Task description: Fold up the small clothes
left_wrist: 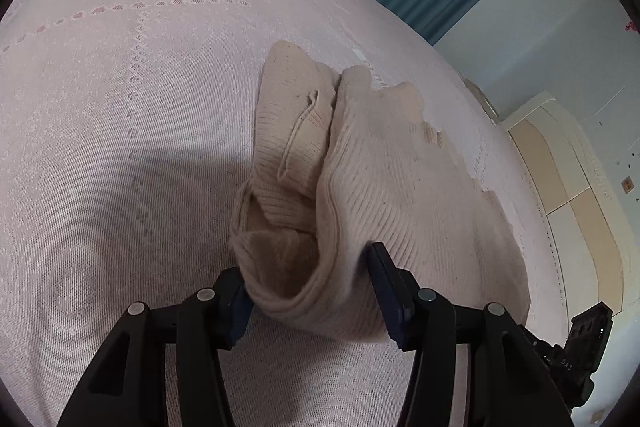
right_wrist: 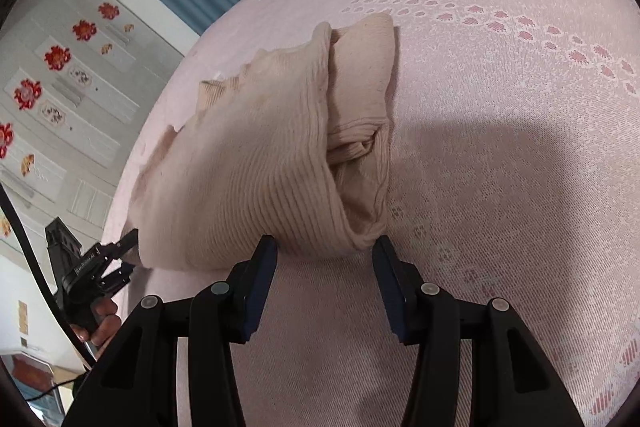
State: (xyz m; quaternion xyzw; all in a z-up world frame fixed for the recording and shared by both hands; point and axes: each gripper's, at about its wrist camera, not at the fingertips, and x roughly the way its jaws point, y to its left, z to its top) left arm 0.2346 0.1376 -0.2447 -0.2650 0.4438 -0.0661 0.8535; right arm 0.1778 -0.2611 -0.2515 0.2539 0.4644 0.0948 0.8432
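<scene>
Beneath me spreads a pale pink woven bedspread with rows of small pink paw prints [left_wrist: 120, 147], and the bed takes up most of both views. On it lies the beige ribbed knit garment [left_wrist: 392, 179], bunched and partly doubled over, its near edge lifted towards me and its far end resting on the spread.

My left gripper [left_wrist: 310, 291] has its fingers spread wide. The rolled near hem sits between them; the left finger [left_wrist: 236, 303] touches the fabric and the right one presses against the knit, but they are not clenched on it.

My right gripper [right_wrist: 324, 267] also has its fingers apart, at the garment's near edge on the other corner. The cloth hangs just at the tips of both fingers [right_wrist: 264, 267]; whether they truly grip it I cannot tell.

In the right wrist view my left gripper shows at the garment's far-left corner.
</scene>
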